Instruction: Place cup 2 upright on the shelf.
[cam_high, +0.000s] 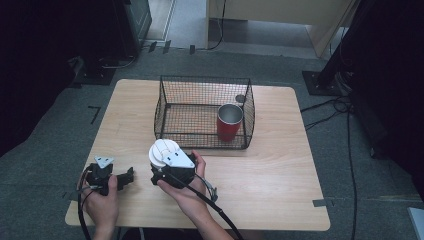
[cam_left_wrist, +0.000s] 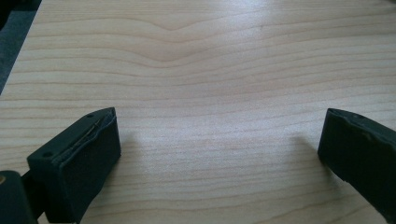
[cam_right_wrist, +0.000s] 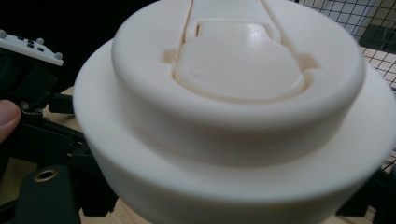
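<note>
A white round lid (cam_high: 161, 150) with a flip tab is held just above the wooden table (cam_high: 270, 170), in front of the wire basket (cam_high: 160, 115). My right gripper (cam_high: 163, 160) is shut on it. In the right gripper view the lid (cam_right_wrist: 233, 116) sits very close and hides most of the jaws. A red metal cup (cam_high: 229, 122) stands upright inside the basket at its right front corner. My left gripper (cam_high: 126, 177) rests low at the table's front left, open, with bare wood between its fingers (cam_left_wrist: 88, 149).
The basket's mesh (cam_right_wrist: 369, 23) rises just beyond the lid. The other gripper (cam_right_wrist: 32, 84) and a thumb (cam_right_wrist: 7, 119) lie close at the left of the right gripper view. Cables trail off the table's front edge. Dark stands flank the table on the floor.
</note>
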